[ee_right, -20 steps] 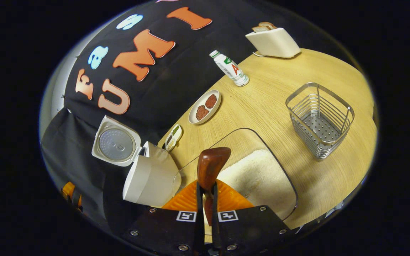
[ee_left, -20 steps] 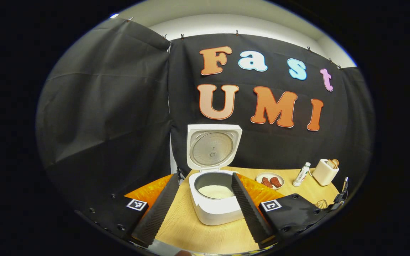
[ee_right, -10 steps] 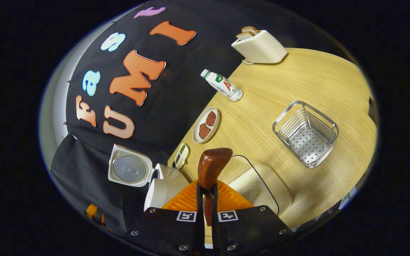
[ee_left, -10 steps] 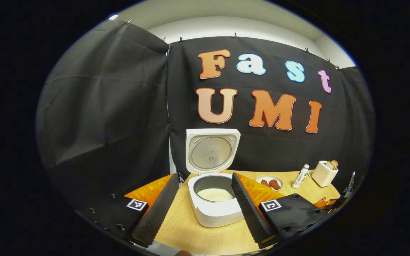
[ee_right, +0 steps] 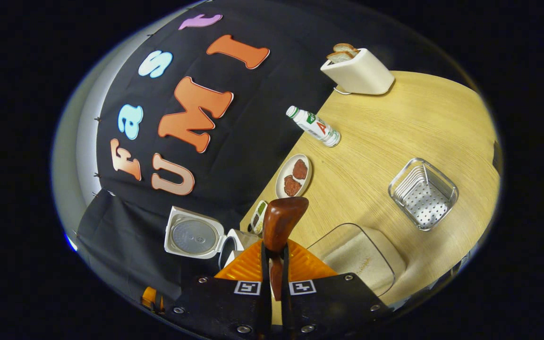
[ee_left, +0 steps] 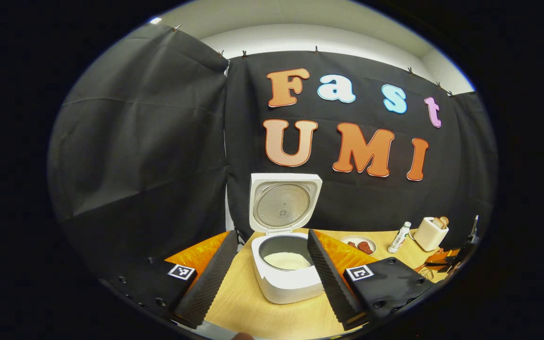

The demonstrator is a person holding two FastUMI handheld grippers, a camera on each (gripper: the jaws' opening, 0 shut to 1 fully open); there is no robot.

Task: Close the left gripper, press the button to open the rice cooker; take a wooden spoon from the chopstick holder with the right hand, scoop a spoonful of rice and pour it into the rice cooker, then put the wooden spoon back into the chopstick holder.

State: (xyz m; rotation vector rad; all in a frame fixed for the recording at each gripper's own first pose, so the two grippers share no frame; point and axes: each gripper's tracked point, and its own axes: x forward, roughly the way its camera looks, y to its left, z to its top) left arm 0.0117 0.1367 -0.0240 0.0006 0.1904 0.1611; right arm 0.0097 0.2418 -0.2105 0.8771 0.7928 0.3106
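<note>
Right gripper (ee_right: pixel 272 264) clamped on the wooden spoon (ee_right: pixel 279 224), held above the table (ee_right: pixel 418 123). Left gripper (ee_left: pixel 268 269) released, fingers apart before the open rice cooker (ee_left: pixel 285 271), rice inside. Chopstick holder (ee_right: pixel 423 193) stands apart.

The left gripper view looks level and fairly close across the worktop (ee_left: pixel 253 307) at the open rice cooker (ee_left: pixel 285 264), while the right gripper view looks down from higher, tilted, sharing that rice cooker (ee_right: pixel 201 236), plate (ee_right: pixel 293 175), bottle (ee_right: pixel 314 126) and toaster (ee_right: pixel 358 71).
</note>
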